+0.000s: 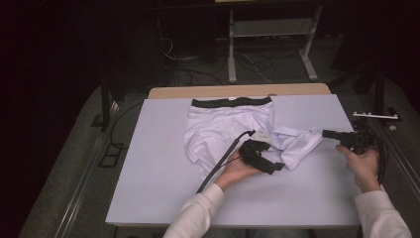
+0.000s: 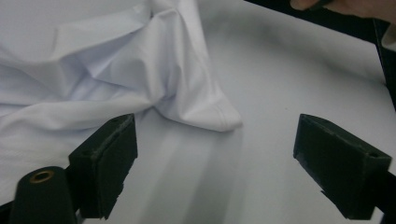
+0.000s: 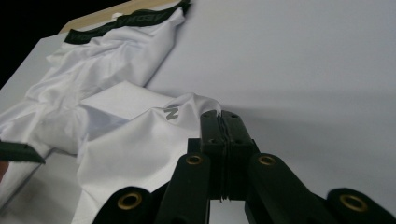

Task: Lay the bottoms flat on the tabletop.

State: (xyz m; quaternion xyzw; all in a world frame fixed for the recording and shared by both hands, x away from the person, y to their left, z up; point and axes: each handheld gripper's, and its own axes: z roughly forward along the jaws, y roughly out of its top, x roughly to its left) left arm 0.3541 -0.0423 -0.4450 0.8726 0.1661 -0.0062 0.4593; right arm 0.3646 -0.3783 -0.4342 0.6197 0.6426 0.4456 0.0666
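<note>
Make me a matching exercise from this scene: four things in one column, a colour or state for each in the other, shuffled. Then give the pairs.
Things:
1. left tongs
2. right tongs
3. waistband of the shorts
4. table top

States or colours:
A. black, at the far edge of the white shorts
B. shut on a fold of white cloth
C. open, nothing between the jaws
D. pale, flat, bearing the shorts

Pairs: 1-C, 2-B, 3-A, 4-D

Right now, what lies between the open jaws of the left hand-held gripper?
Only bare white table surface; the white fabric shorts' hem lies just beyond them, in the left gripper view.
</note>
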